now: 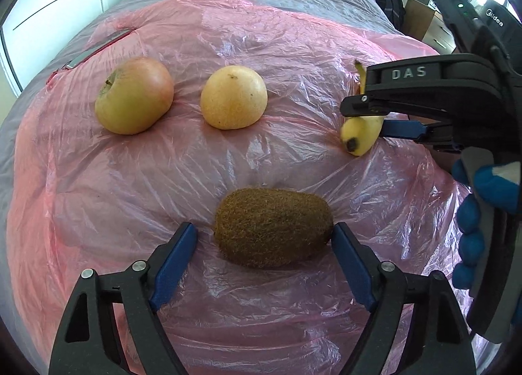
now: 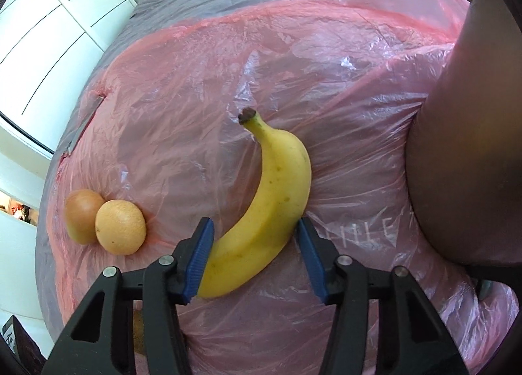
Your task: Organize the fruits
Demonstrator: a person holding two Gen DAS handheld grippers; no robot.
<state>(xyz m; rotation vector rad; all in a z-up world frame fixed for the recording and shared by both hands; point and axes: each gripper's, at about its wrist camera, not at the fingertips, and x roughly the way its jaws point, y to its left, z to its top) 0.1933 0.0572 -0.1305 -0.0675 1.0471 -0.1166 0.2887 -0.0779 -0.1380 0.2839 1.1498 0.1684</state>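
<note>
Left gripper (image 1: 265, 238) straddles the kiwi (image 1: 273, 227), right pad touching, left pad clear. Right gripper (image 2: 256, 246) brackets the banana (image 2: 274, 208), seemingly touching both pads. Both fruits may roll or skid on slippery plastic (image 1: 130, 179).

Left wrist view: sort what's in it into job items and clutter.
Job: kiwi, banana, apple, yellow round fruit, left claw, right claw.
Clutter: pink plastic sheet, backpack, flat grey strip.
</note>
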